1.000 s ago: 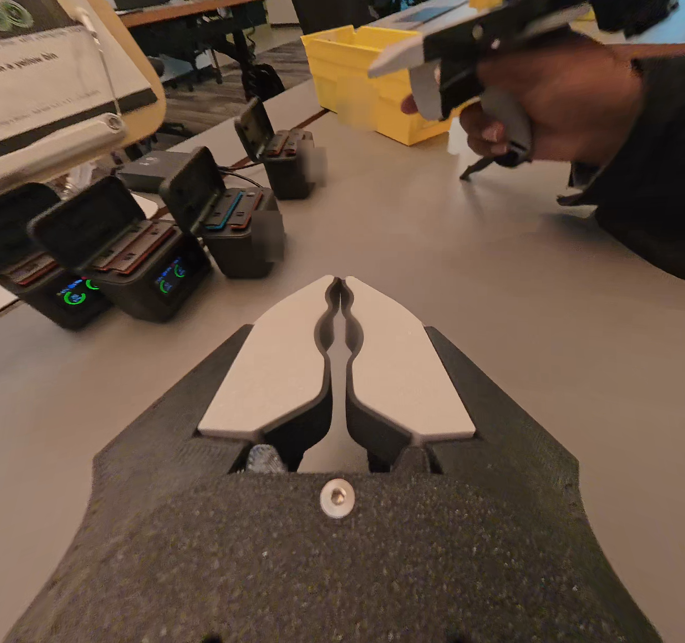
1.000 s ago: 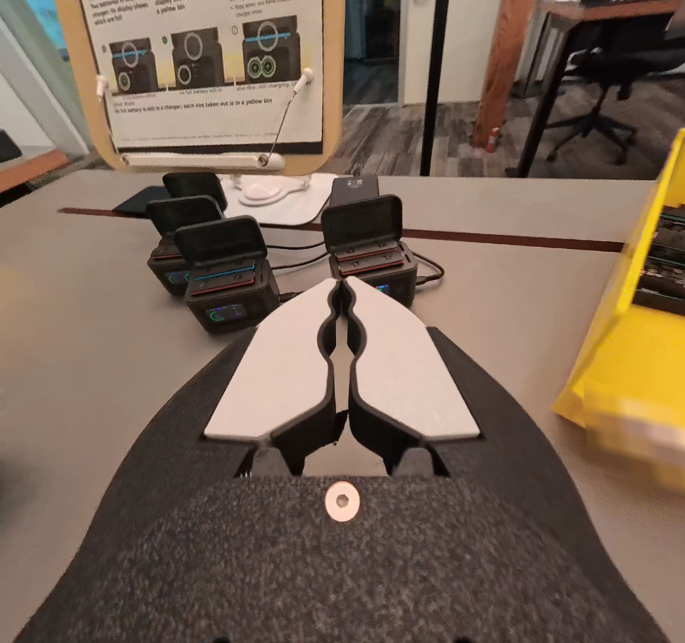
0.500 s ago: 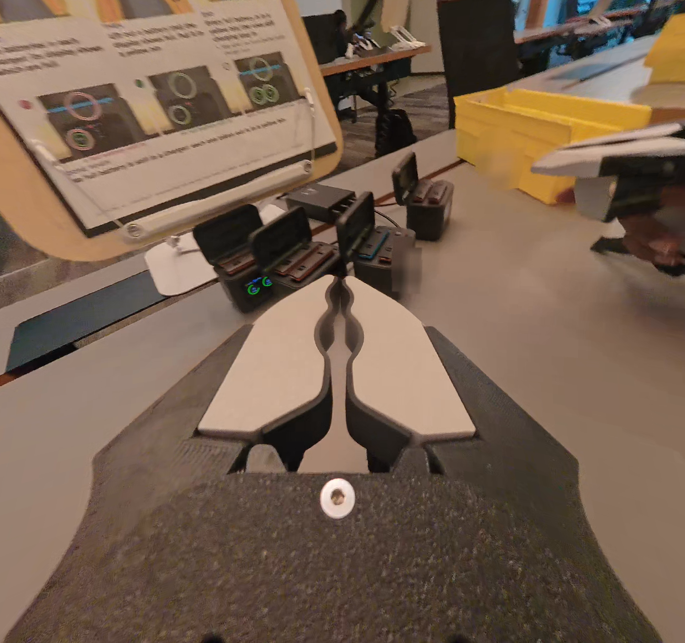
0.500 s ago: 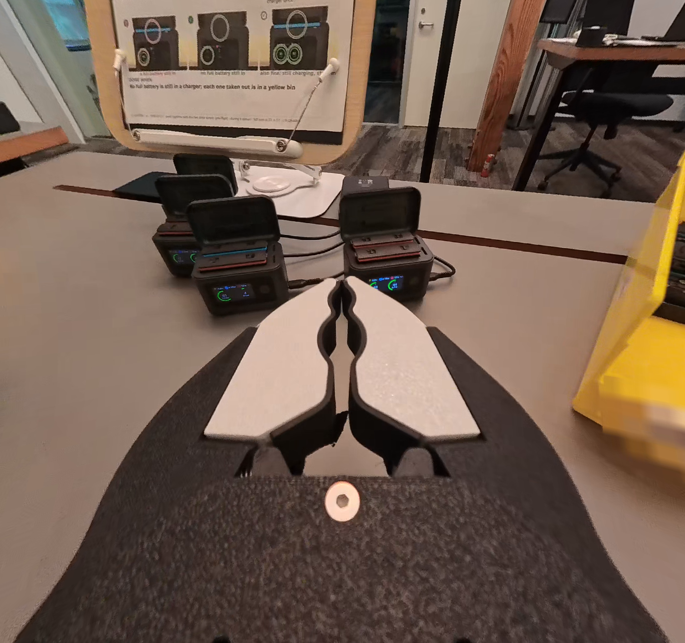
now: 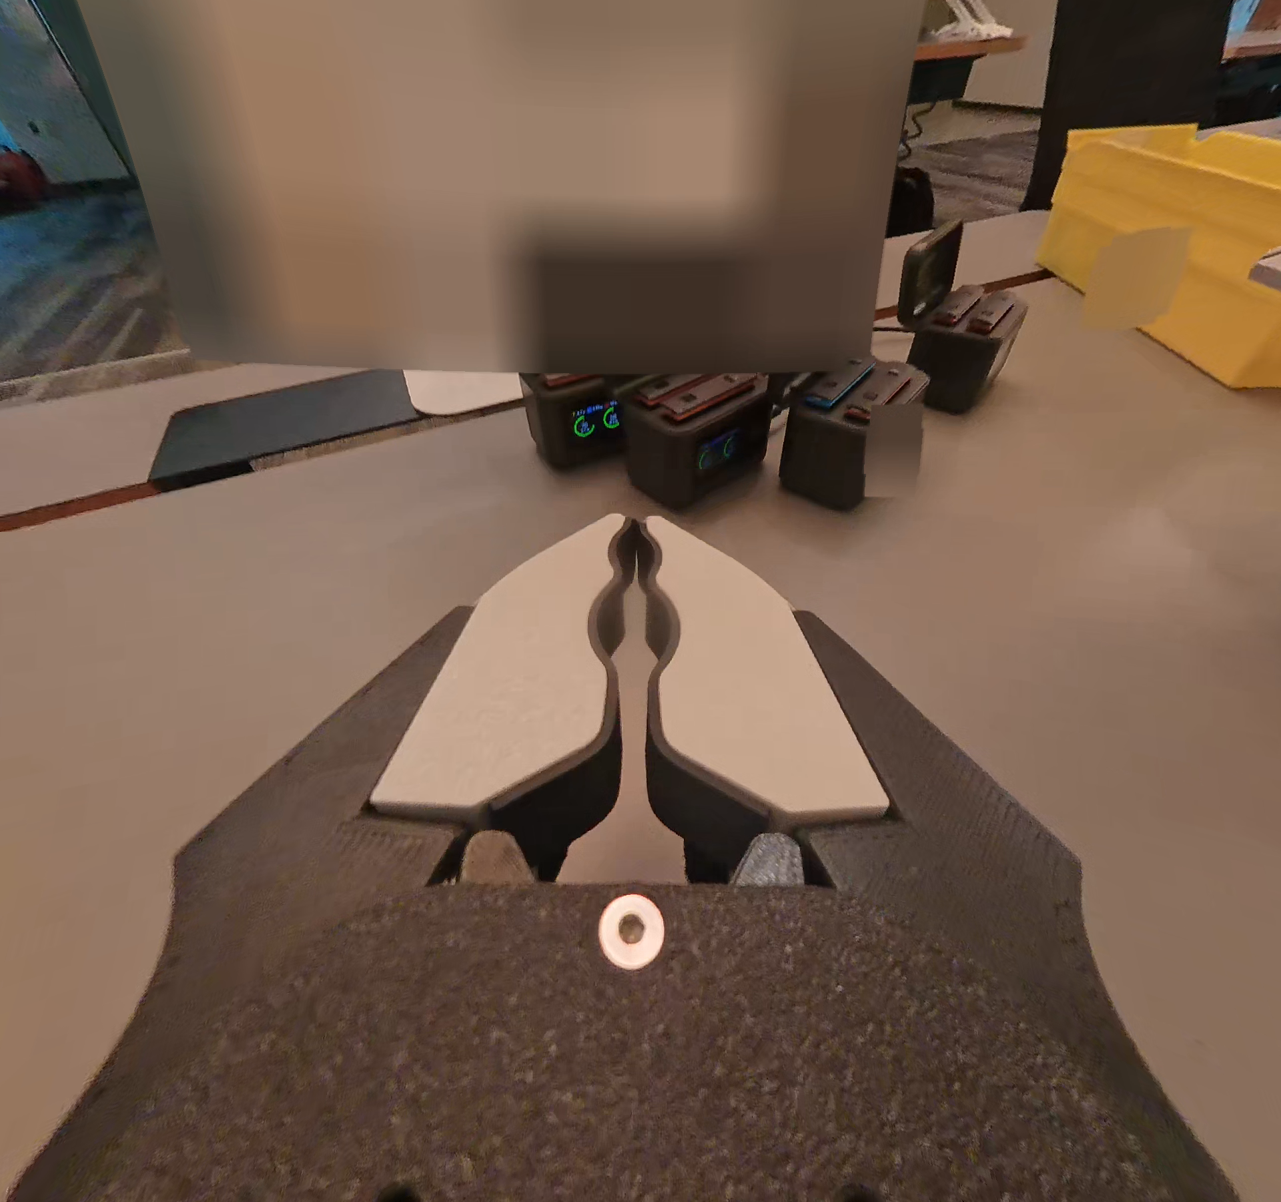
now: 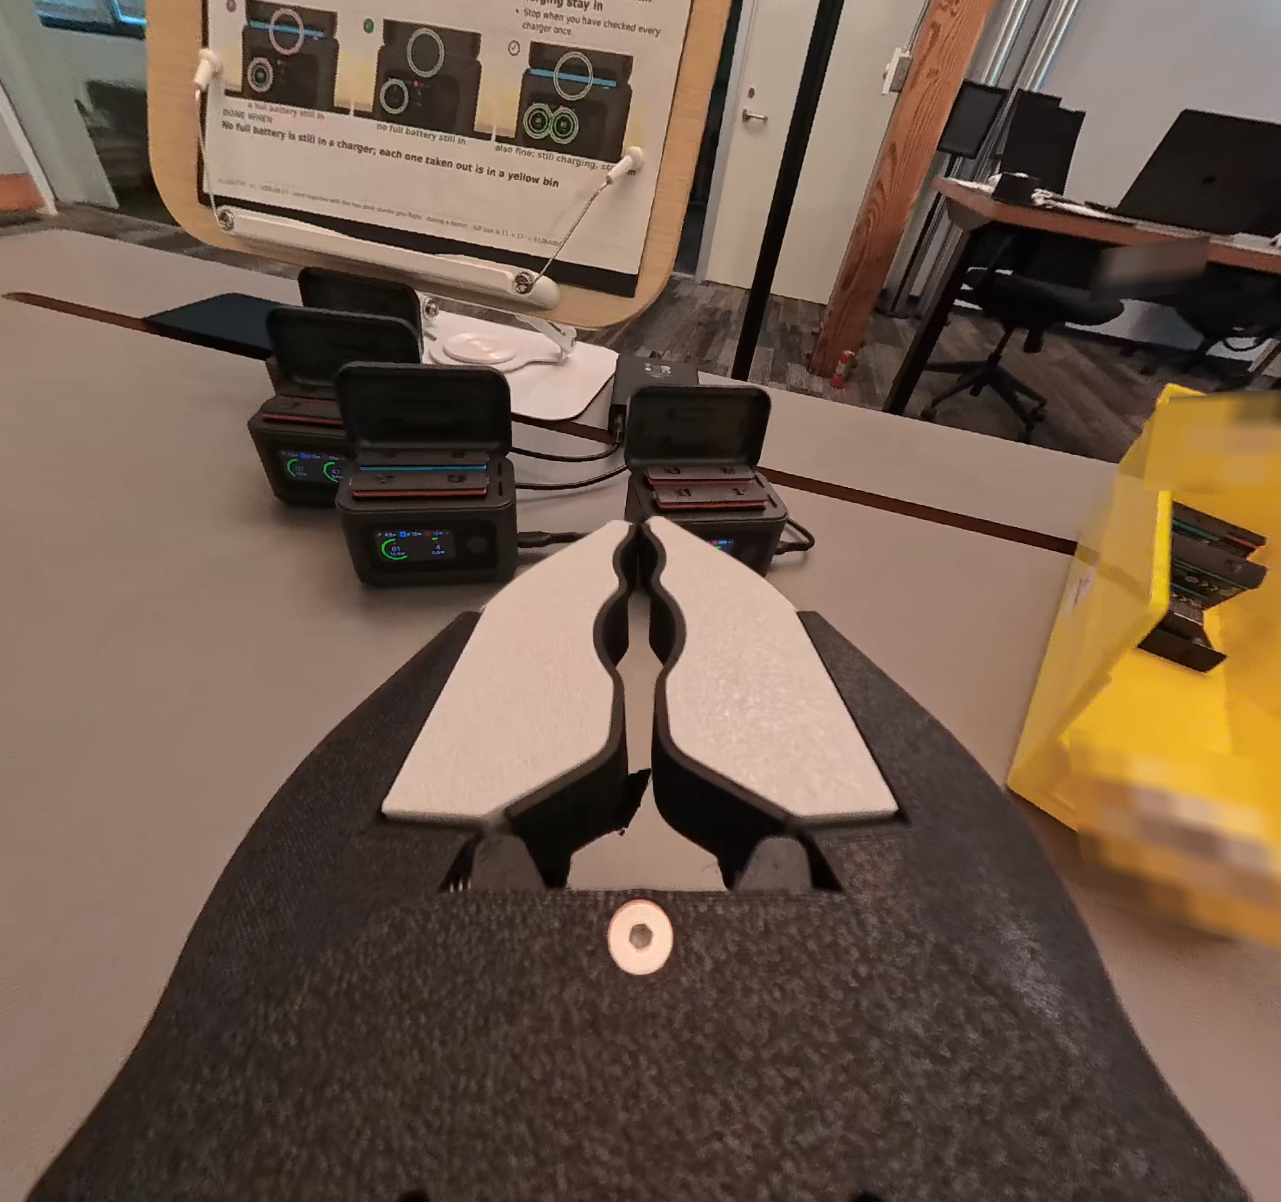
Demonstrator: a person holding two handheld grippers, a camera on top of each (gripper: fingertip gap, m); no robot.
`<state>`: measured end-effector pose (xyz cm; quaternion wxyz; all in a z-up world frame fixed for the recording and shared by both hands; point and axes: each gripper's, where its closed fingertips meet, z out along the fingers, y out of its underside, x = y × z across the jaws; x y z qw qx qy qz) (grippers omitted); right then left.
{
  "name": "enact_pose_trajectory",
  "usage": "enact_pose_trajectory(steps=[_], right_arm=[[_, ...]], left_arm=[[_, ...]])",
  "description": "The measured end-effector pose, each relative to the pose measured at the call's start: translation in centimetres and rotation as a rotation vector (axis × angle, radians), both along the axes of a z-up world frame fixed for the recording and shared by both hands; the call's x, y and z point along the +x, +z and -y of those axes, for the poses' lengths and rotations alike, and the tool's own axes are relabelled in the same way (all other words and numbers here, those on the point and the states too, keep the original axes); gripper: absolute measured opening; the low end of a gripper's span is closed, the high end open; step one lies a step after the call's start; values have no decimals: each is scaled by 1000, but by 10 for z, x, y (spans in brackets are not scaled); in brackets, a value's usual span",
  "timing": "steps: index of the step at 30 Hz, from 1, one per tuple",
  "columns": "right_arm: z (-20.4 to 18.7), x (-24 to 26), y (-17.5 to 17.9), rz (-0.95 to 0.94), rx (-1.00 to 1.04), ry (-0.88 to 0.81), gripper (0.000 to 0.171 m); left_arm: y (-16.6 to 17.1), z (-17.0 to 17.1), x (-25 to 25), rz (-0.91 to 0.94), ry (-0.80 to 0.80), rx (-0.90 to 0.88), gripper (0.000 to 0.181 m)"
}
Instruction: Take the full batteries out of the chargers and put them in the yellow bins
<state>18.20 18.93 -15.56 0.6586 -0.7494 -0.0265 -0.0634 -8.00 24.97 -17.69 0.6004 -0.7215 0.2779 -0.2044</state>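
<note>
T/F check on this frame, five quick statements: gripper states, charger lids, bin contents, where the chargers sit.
1. Both the left gripper and the right gripper are shut and empty. True.
2. The chargers' lids are closed. False: the front charger and the others have lids flipped up.
3. The yellow bin is empty. False: dark batteries lie inside.
4. The chargers stand on the grey table. True.
5. The right gripper touches a charger. False: it is short of them.
</note>
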Motion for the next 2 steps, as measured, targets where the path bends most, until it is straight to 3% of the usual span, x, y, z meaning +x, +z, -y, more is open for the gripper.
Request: enact_pose_trajectory(steps=[2], right_arm=[[0, -6, -2, 15, -1, 32, 0]], left_arm=[[-4, -1, -1, -11, 3, -16, 0]])
